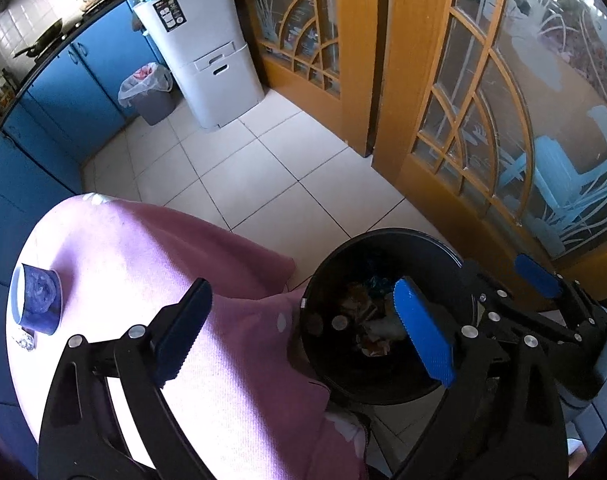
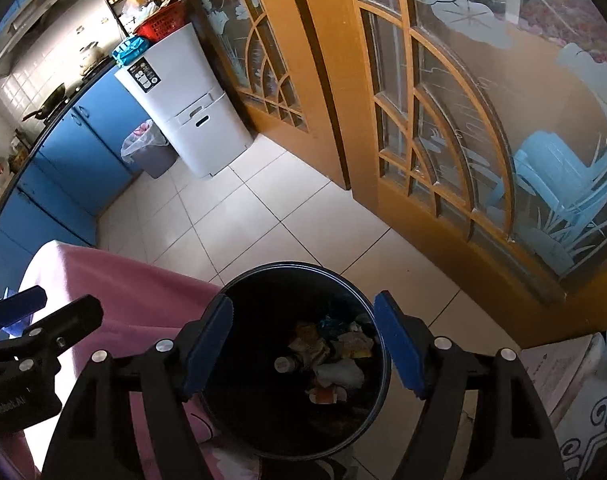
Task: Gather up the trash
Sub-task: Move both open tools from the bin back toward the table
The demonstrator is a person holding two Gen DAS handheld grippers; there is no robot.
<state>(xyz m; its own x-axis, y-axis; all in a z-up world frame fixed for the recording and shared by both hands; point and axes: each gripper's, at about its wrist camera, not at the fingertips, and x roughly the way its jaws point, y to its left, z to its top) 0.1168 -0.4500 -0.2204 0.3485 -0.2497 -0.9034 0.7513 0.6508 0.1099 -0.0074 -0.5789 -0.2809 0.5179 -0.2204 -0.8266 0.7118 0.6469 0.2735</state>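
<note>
A black round trash bin (image 1: 387, 384) stands on the floor beside a table with a pink cloth (image 1: 151, 264). Crumpled wrappers and paper (image 2: 335, 356) lie inside it. My left gripper (image 1: 303, 336) is open and empty, its jaws spanning the cloth's edge and the bin's rim. My right gripper (image 2: 307, 344) is open and empty, straight above the bin (image 2: 263, 436); it also shows in the left wrist view (image 1: 537, 276). A blue roll of trash bags (image 1: 35, 300) and a small crumpled bit (image 1: 25, 340) lie at the table's left.
Wooden glass-paned doors (image 2: 443, 140) run along the right. A white cabinet (image 2: 191, 108) and a grey lined bin (image 2: 147, 152) stand at the back by blue kitchen cupboards (image 1: 55, 92). White floor tiles (image 1: 255, 176) lie between. A patterned white object (image 2: 583, 400) sits at lower right.
</note>
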